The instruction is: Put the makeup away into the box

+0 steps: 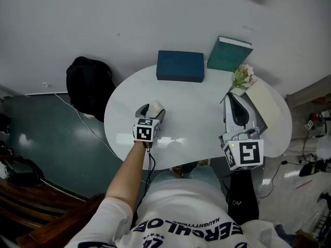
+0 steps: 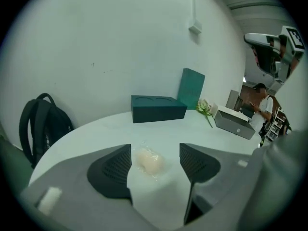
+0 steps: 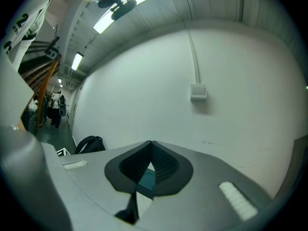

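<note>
Makeup sponge (image 2: 148, 161) lies on the worktop (image 1: 196, 118) between the left hand-held gripper's (image 2: 154, 153) parted jaws, plain only in that gripper's view. The box (image 1: 180, 65) sits well apart. The right hand-held gripper (image 3: 150, 148) is closed and empty.

**Bright, flat indoor light, with fisheye warping in both gripper views**

Ceiling tube lamps (image 3: 132, 1) burned overexposed at the top of the right gripper view, and the white wall (image 3: 231, 129) took the light evenly. In the head view the glossy white desk (image 1: 207, 102) carried soft glare patches just beside the left claw (image 1: 150, 108), and only a faint shadow lay under the teal box (image 1: 180, 66). Both gripper views bent lines toward the edges and fell to black in the corners. The left claw's pads (image 2: 113, 170) and the pale lump (image 2: 148, 161) between them were soft and out of focus. The right claw (image 3: 150, 146) was equally blurred, dark against the wall.
</note>
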{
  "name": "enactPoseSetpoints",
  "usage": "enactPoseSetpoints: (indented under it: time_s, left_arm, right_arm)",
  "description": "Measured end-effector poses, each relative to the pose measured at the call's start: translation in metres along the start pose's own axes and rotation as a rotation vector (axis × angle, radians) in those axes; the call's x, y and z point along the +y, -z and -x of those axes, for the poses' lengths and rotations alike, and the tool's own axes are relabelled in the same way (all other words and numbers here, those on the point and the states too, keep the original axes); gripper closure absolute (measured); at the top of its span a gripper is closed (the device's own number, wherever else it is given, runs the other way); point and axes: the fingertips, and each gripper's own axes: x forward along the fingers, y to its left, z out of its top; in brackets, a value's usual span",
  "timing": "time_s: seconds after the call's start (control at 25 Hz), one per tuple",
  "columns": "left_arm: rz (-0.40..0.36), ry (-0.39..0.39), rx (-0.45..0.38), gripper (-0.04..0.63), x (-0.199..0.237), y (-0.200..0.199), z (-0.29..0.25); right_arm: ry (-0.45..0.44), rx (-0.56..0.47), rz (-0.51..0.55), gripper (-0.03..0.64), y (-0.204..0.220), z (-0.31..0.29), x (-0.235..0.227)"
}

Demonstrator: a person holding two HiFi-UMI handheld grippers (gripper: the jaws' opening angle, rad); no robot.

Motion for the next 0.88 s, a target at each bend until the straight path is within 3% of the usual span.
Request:
enactPoseSetpoints:
  time_s: [0.32,0.44,0.68,0.88]
  left_arm:
    - [0.051,-0.022,0.113,0.282,0.006,0.027,-0.028]
    - [0.051,-0.043,0.157,0.405,0.009,0.036,-0.033]
    - [0.056,-0.036,0.131,0.440,0.009,0.036,-0.025]
    - [-0.032,-0.023,0.032,0.440,0.006,-0.003,-0.007]
  right_arm:
    - [0.014,0.028,0.018,0.588,0.006,0.007,-0.013]
    - [0.013,0.032,0.017,0.588,0.007,0.004,-0.013]
    - [-0.025,0.035,0.033,0.588,0.009,-0.004,-0.003]
    - [-0.034,0.004,0.037,0.588,0.000,-0.011,0.001]
